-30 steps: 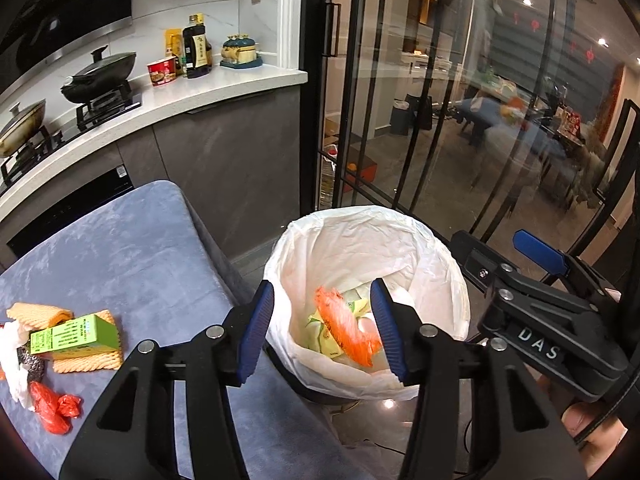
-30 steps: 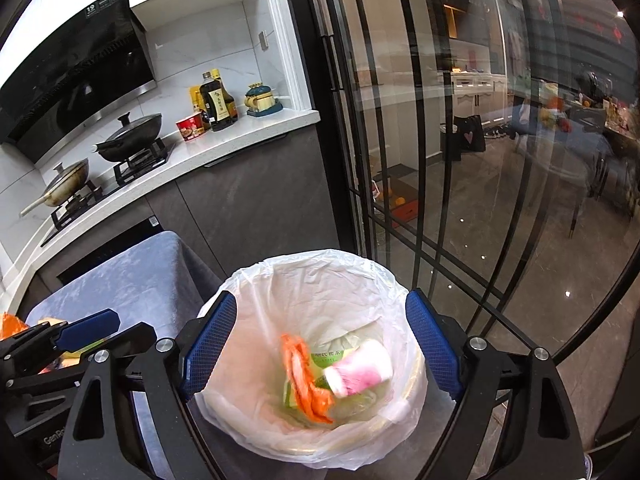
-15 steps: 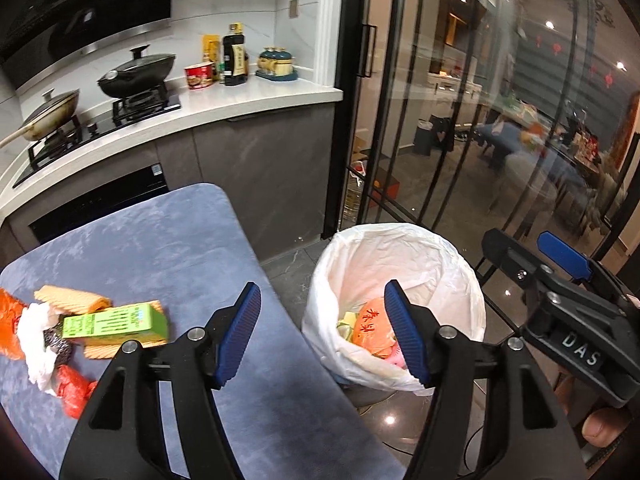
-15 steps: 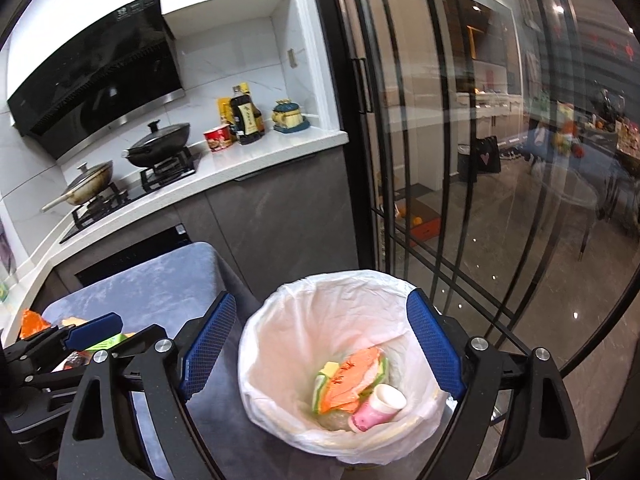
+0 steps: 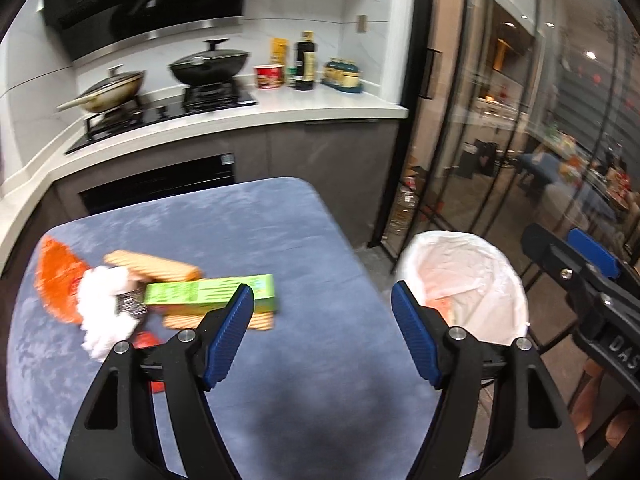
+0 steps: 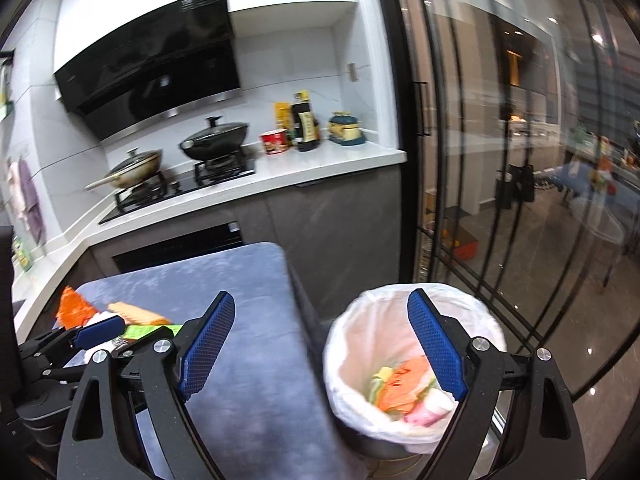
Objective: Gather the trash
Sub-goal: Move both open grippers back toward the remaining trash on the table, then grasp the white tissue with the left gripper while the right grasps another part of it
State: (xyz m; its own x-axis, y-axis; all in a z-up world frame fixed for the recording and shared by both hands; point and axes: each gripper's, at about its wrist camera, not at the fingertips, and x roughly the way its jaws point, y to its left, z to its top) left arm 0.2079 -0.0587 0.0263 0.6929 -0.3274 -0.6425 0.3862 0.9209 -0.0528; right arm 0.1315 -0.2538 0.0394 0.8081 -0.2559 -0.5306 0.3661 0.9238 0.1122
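Several trash pieces were seen bunched at the left end of the blue-grey velvet-covered bench (image 5: 248,224): a long green cardboard box (image 5: 208,291) lying on tan ridged wafer packets (image 5: 152,266), a white crumpled tissue wad (image 5: 105,308) touching the box's left end, an orange crinkled plastic wrapper (image 5: 54,280) beyond it, and a small red scrap (image 5: 146,338) just beside the tissue. The white-lined round trash bin (image 5: 464,280) was placed off the bench's right edge, already partly filled with wrappers. The left tongs (image 5: 322,334) were caught with jaws opening, nothing between them, over bare cloth between pile and bin. The right tongs (image 6: 320,352) were held wide apart and empty, straddling the bench edge and bin rim.

Handling, as judged: the box is probably light, stiff, crushable; best pinched across its narrow width near the free right end. The tissue is soft, grippable anywhere. The orange wrapper is likely slippery; a bunched fold should be taken.
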